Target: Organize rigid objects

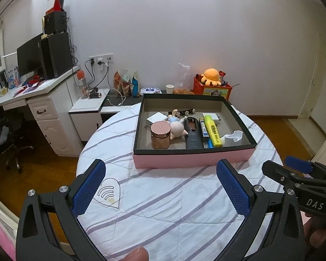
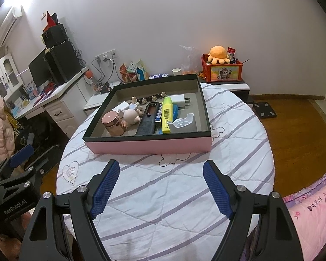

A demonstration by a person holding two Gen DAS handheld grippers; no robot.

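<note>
A pink box with a black rim (image 1: pixel 193 159) (image 2: pixel 150 146) sits on the round table with the striped white cloth (image 1: pixel 163 200) (image 2: pixel 169 195). Inside lie a copper jar (image 1: pixel 160 135) (image 2: pixel 113 123), a small doll (image 1: pixel 177 128) (image 2: pixel 131 114), a black remote (image 1: pixel 193 133) (image 2: pixel 148 119), a yellow highlighter (image 1: pixel 214 131) (image 2: pixel 166 116), a white charger (image 2: pixel 180 99) and a white holder (image 1: pixel 233 138) (image 2: pixel 182 124). My left gripper (image 1: pixel 160 184) is open and empty, in front of the box. My right gripper (image 2: pixel 162 187) is open and empty, also in front of the box.
A white desk with a monitor and black speakers (image 1: pixel 43 61) (image 2: pixel 54 67) stands to the left. A low cabinet behind the table holds snack bags (image 1: pixel 126 82), a paper cup (image 1: pixel 169 88) and a red box with an orange plush (image 1: pixel 210 78) (image 2: pixel 220 55). Wooden floor lies right.
</note>
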